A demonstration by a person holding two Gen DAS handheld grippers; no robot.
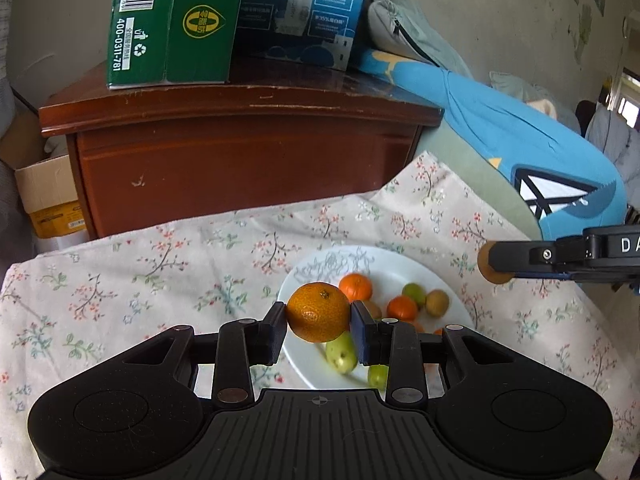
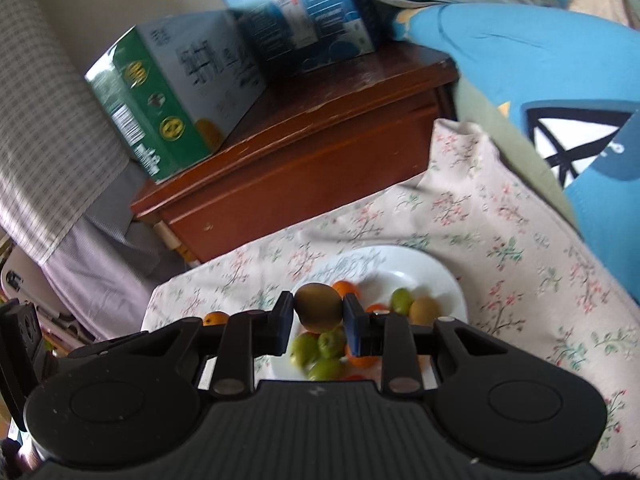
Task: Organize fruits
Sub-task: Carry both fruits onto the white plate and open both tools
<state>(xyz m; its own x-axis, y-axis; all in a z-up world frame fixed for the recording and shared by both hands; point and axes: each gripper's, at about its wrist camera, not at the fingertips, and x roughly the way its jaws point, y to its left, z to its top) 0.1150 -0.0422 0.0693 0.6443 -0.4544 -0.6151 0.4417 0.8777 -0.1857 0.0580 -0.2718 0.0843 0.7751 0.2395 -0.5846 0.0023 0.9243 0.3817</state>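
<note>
Wooden nightstand (image 1: 240, 128) carrying green box (image 1: 172, 24) and blue box (image 1: 304, 12), behind floral cloth (image 1: 140, 272). White plate (image 1: 400, 268) on cloth holds oranges, kiwis, green fruits. Left gripper (image 1: 319, 320) clamps an orange (image 1: 319, 311) above plate's near-left rim. Right gripper (image 2: 319, 312) clamps a kiwi (image 2: 319, 306) above plate.

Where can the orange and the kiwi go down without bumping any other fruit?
The flowered cloth is bare between the white plate and the wooden cabinet, and on the plate's left. The plate's far rim is also free. Its near half is crowded with green fruits and oranges. The left gripper holds the orange; the right gripper holds the kiwi.
</note>
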